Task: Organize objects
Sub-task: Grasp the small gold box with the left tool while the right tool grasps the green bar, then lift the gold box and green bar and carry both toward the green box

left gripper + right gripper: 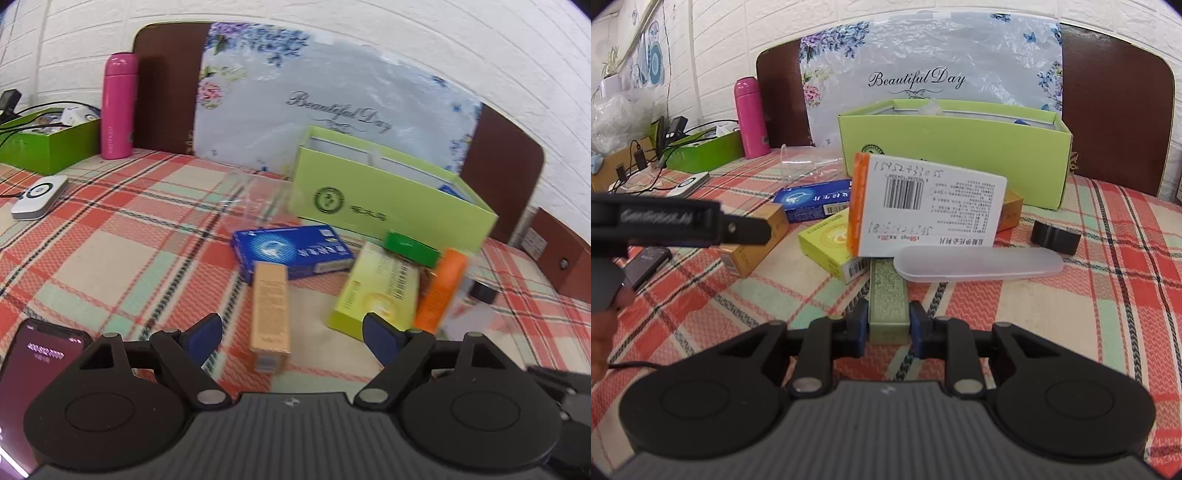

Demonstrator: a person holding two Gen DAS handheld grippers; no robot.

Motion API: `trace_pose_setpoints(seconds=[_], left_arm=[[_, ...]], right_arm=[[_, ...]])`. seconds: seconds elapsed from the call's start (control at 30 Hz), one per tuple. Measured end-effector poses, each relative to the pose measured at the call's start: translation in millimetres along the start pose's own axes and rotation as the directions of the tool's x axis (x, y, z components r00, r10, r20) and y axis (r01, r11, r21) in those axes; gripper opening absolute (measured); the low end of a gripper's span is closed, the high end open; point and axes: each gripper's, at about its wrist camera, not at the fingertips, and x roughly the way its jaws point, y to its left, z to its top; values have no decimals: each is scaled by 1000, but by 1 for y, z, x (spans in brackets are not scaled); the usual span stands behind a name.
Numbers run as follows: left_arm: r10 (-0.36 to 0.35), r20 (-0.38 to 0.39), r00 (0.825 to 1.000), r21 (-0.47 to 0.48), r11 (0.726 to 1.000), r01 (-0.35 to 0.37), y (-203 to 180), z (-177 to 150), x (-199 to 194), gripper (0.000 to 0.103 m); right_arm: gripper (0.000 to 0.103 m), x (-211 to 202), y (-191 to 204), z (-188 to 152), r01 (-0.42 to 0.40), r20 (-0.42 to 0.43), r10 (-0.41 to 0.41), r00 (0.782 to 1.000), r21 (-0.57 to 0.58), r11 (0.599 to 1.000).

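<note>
The jaws of the right gripper (888, 326) are closed on the near end of a slim green carton (888, 295), which lies flat on the plaid tablecloth (1108, 295) and points away from the camera. Its far end is tucked under a white-and-orange medicine box (923, 210) that leans tilted above it, with a frosted plastic case (979, 264) just beside. The carton is best drawn back along its own length before any lift, so that the leaning box is let down gently and not toppled. The open light-green box (953, 147) behind the pile is judged the likely destination.

The jaws of the left gripper (291, 332) stand wide open and empty, with a tan carton (269, 310) lying between and beyond them on the cloth, untouched.

The inside of the light-green box is largely hidden by its front wall. The far end of the slim carton is covered. The left view is blurred, so printing there cannot be read
</note>
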Motion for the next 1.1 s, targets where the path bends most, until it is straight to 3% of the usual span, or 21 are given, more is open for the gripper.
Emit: trace_pose_setpoints(seconds=[0.13,0.2,0.27,0.37,0.67,0.9,1.03,1.1], left_arm=[[25,-21,999,-2,1000,-25,6,8,16,84],[20,-39,999,-6,1000,-20,8,9,23,70],[-1,-68,998,-21,1000,0,10,9,28,44],[-27,-92,995,-20,999,26,9,5,28,28],[-178,-145,973,19,983,183,-22,-25,-5,26],[-159,-143,977,18,986,164,-31,-29,-3,36],[-141,-121,983,1,990,142,-27,-29,-5,57],[-137,-118,984,-8,991,137,-24,-29,-5,57]], right_arm=[[23,-6,2,-2,-15,-2,15,1000,14,1000],[23,-11,5,-3,-22,1,22,1000,9,1000],[23,-17,7,-3,-29,5,29,1000,6,1000],[23,-28,8,-6,-39,9,39,999,7,999],[23,-46,5,-24,-34,-16,35,999,24,999],[28,-45,4,-26,-18,-13,19,1000,25,1000],[29,-43,4,-27,-18,-15,18,1000,33,999],[29,-41,4,-27,-18,-18,18,1000,33,999]])
